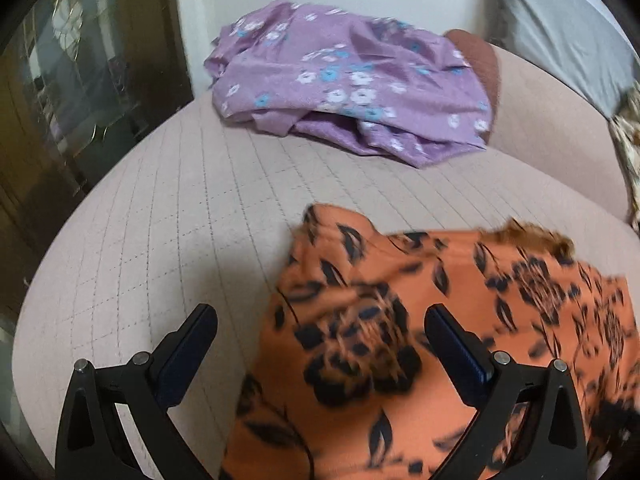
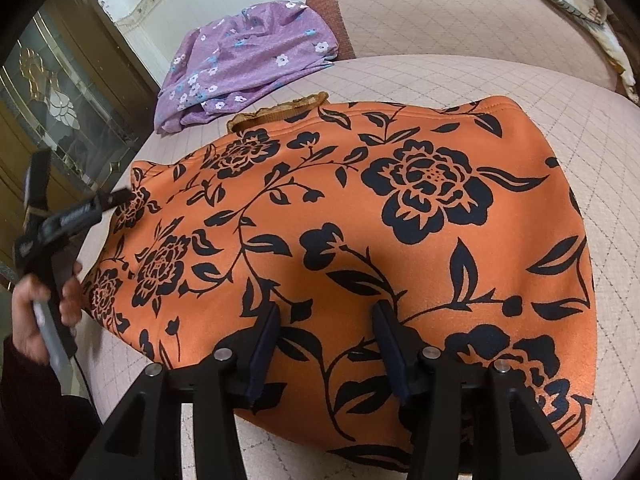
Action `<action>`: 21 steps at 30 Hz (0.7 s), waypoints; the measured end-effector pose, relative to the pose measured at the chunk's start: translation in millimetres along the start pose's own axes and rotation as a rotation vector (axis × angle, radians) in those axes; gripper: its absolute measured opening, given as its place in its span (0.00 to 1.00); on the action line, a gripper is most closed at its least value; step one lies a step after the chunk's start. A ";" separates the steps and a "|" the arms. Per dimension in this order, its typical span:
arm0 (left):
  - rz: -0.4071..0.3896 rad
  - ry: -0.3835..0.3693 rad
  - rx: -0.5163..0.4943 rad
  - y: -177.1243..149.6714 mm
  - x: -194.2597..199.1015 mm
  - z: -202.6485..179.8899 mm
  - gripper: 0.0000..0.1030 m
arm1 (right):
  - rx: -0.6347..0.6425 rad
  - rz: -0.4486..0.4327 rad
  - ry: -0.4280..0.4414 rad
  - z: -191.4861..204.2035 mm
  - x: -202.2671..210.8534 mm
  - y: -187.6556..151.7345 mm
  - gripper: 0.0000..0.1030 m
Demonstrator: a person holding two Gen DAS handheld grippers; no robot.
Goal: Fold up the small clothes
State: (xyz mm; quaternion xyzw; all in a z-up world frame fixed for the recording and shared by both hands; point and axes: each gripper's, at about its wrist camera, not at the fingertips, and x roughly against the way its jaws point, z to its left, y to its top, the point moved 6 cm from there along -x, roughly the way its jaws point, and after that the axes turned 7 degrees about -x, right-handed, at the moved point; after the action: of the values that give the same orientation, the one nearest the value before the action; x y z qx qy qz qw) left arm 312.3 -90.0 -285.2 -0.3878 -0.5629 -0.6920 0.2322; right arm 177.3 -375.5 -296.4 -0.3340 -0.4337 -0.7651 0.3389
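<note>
An orange garment with a black flower print (image 2: 360, 216) lies spread flat on the quilted beige cushion (image 2: 500, 76). My right gripper (image 2: 327, 311) hovers over its near part, jaws apart, with flat fabric showing between them and nothing pinched. My left gripper (image 2: 82, 176), held by a hand (image 2: 28, 320), stands open at the garment's left edge, one fingertip (image 2: 120, 196) at the cloth. In the left wrist view, the left gripper (image 1: 320, 316) is wide open above the blurred orange garment (image 1: 400, 320). A crumpled purple flowered garment (image 1: 344, 84) (image 2: 244, 60) lies farther back.
The cushion (image 1: 160, 220) ends in a rounded edge at the left, with a wooden cabinet with glass doors (image 2: 60, 100) beyond it. The sofa's back cushion (image 2: 440, 12) rises behind, bearing a patterned cloth (image 2: 584, 12). A grey cloth (image 1: 560, 28) lies at the back right.
</note>
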 end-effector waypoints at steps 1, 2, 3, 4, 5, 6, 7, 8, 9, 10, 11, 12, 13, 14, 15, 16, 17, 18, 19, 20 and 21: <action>0.032 -0.006 0.021 1.9 -9.9 4.5 1.00 | 0.000 0.000 0.002 0.1 -0.2 0.1 0.51; 0.054 -0.007 0.028 1.2 -16.0 7.0 1.00 | 0.001 0.001 0.002 0.6 -0.5 0.3 0.51; 0.080 -0.001 0.036 0.4 -24.2 10.6 1.00 | 0.002 0.001 0.003 0.4 -0.5 0.2 0.52; 0.106 0.014 0.047 -1.4 -33.4 16.1 1.00 | 0.002 0.001 0.005 0.5 -1.1 0.6 0.52; 0.122 0.015 0.059 -2.8 -38.9 19.8 1.00 | 0.000 0.001 0.007 0.8 -1.1 0.5 0.53; 0.139 0.004 0.078 -5.0 -43.9 23.8 1.00 | 0.000 0.001 0.008 0.9 -1.3 0.6 0.53; 0.157 -0.017 0.110 -7.7 -48.5 28.5 1.00 | 0.000 0.001 0.010 1.2 -1.6 0.8 0.54; 0.166 -0.036 0.143 -9.6 -51.4 33.2 1.00 | 0.001 0.001 0.010 1.7 -1.8 0.9 0.55; 0.164 -0.041 0.158 -10.1 -52.4 37.0 1.00 | 0.004 0.001 0.010 2.0 -2.0 1.3 0.55; 0.153 -0.021 0.156 -9.4 -51.1 40.8 1.00 | 0.006 0.001 0.009 2.4 -2.2 1.4 0.55; 0.137 0.007 0.156 -8.6 -49.3 44.2 1.00 | 0.008 0.001 0.009 2.5 -2.3 1.5 0.55; 0.114 0.070 0.163 -8.0 -46.0 51.3 1.00 | 0.008 0.001 0.010 2.2 -2.3 1.9 0.55; 0.098 0.125 0.174 -8.4 -43.3 58.9 1.00 | 0.007 0.002 0.012 2.0 -2.3 2.2 0.55; 0.083 0.151 0.188 -9.1 -41.6 64.2 1.00 | 0.006 0.002 0.013 1.9 -2.2 2.2 0.55; 0.084 0.161 0.219 -11.6 -40.2 70.9 1.00 | 0.006 0.001 0.015 1.7 -2.0 2.3 0.55; 0.087 0.147 0.237 -13.3 -39.6 73.1 0.99 | 0.005 0.001 0.016 1.8 -1.8 2.8 0.55; 0.085 0.126 0.255 -15.3 -36.5 74.7 0.99 | 0.001 0.002 0.020 1.7 -0.2 3.4 0.55; 0.067 0.124 0.255 -15.2 -29.4 73.8 0.99 | -0.003 0.004 0.026 1.1 1.0 4.7 0.55; 0.038 0.132 0.238 -13.4 -20.8 70.3 0.99 | -0.024 0.003 0.043 -0.7 4.7 7.8 0.55; 0.005 0.135 0.212 -10.4 -12.9 64.4 0.99 | -0.055 -0.014 0.059 -4.5 10.1 12.4 0.55; -0.044 0.126 0.170 -6.8 -0.3 54.2 0.99 | -0.080 -0.037 0.068 -8.9 15.7 16.6 0.55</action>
State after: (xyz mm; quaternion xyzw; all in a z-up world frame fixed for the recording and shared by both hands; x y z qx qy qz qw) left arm 322.3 -36.3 -285.9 -0.3100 -0.6122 -0.6698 0.2837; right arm 180.2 -393.6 -280.0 -0.3130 -0.3971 -0.7990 0.3255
